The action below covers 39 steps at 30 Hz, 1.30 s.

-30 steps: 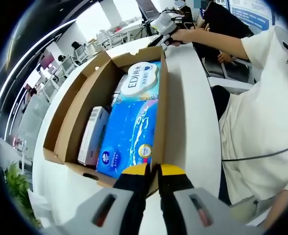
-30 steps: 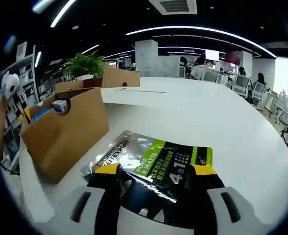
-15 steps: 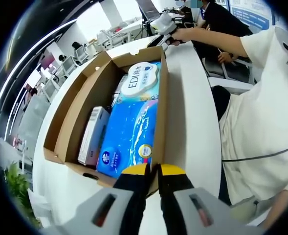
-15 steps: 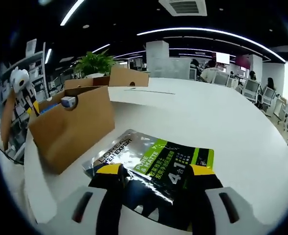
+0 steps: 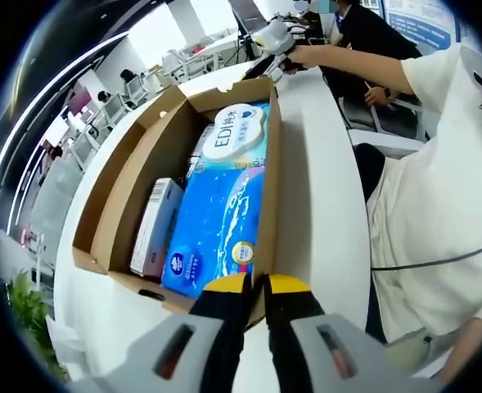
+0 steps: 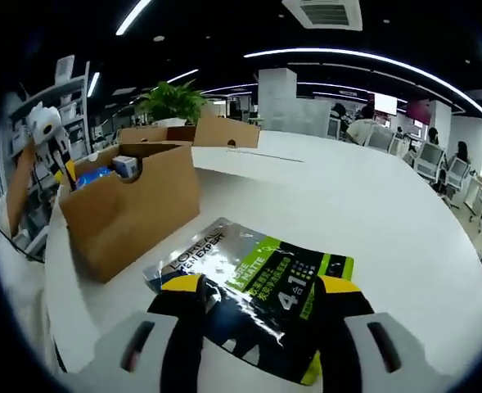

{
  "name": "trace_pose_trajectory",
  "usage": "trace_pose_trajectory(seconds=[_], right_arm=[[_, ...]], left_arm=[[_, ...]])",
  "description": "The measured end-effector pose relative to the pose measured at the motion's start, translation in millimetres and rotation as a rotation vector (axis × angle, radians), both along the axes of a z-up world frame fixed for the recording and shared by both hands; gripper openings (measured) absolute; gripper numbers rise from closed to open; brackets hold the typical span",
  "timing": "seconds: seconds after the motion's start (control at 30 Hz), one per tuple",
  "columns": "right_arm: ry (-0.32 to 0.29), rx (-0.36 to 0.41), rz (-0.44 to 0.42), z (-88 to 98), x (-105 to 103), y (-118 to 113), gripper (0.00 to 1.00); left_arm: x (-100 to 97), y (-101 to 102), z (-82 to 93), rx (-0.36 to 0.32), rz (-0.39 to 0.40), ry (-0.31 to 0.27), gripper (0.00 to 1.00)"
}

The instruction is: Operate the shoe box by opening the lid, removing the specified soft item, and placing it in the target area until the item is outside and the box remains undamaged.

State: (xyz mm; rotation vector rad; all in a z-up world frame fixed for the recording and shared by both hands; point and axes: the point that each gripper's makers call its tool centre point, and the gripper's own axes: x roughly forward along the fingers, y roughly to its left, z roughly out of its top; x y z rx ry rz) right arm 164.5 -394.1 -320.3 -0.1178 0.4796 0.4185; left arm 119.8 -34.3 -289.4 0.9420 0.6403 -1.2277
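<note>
The brown shoe box (image 5: 130, 147) stands open on the white table, holding a blue tissue pack (image 5: 224, 213) and a white carton (image 5: 155, 225). My left gripper (image 5: 255, 286) is shut on the box's near wall. From the other side the box (image 6: 134, 213) sits at the left, with the left gripper (image 6: 60, 168) at its far end. A silver, black and green soft pouch (image 6: 257, 278) lies flat on the table outside the box. My right gripper (image 6: 261, 286) is open, its jaws straddling the pouch's near end. That gripper (image 5: 272, 39) also appears beyond the box, in a hand.
The box's lid (image 6: 216, 131) lies behind the box, with a potted plant (image 6: 171, 102) past it. The round white table (image 6: 363, 196) stretches to the right. A person in a white shirt (image 5: 437, 205) stands along the table's edge. Desks and chairs fill the background.
The right gripper's view has drawn back and up a little from the pouch, which stays flat on the table. The left gripper and the box have not moved.
</note>
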Motion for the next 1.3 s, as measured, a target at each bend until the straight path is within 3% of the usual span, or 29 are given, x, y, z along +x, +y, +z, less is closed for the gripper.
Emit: trace_pose_trajectory(seconds=[0.13,0.23,0.3,0.37,0.47,0.53,0.63,0.73,0.83,0.87,0.97,1.17,1.3], right_arm=[[-0.017,0.005,0.001,6.6,2,1,0.61],[-0.052,0.037,-0.014,17.4,2,1,0.5],[-0.114,0.12,-0.036,32.8,5,3,0.49],[-0.126,0.167,-0.037,38.4,4,5,0.44],[-0.157,0.139,-0.07,41.5,5,-3,0.31],[-0.167,0.101,-0.1,39.0,6,-9,0.35],[-0.191,0.121,-0.095,39.6,5,-2,0.34],[-0.278,0.09,-0.122,50.8,5,-3,0.35],[-0.218,0.15,-0.133,49.5,-1,5,0.47],[-0.256,0.139,-0.109,55.0,-3,9,0.5],[-0.287,0.12,-0.126,58.8,-9,10,0.47],[-0.299,0.172,-0.126,65.0,-18,20,0.41],[-0.31,0.178,-0.117,68.6,-25,30,0.44]], left_arm=[[-0.4,0,-0.1,-0.004,-0.003,0.003,0.07],[-1.1,0,0.0,-0.007,-0.003,0.001,0.07],[-1.4,-1,0.1,-0.008,-0.003,0.002,0.07],[-1.6,-1,0.2,-0.009,-0.005,0.006,0.07],[-1.8,-1,-0.2,-0.003,-0.009,0.011,0.07],[-1.0,-1,-0.3,-0.003,-0.008,0.014,0.07],[0.0,-1,-0.3,-0.008,-0.01,0.014,0.07],[0.2,-1,-0.4,-0.006,-0.009,0.017,0.07],[-0.7,-1,-0.5,-0.004,-0.01,0.02,0.07],[-0.8,-1,-0.6,-0.004,-0.009,0.021,0.07],[-2.3,-1,-1.1,0.004,-0.017,0.013,0.07],[-1.5,-1,-1.4,-0.001,-0.016,0.016,0.07],[-1.3,-1,-1.4,-0.022,-0.008,0.025,0.06]])
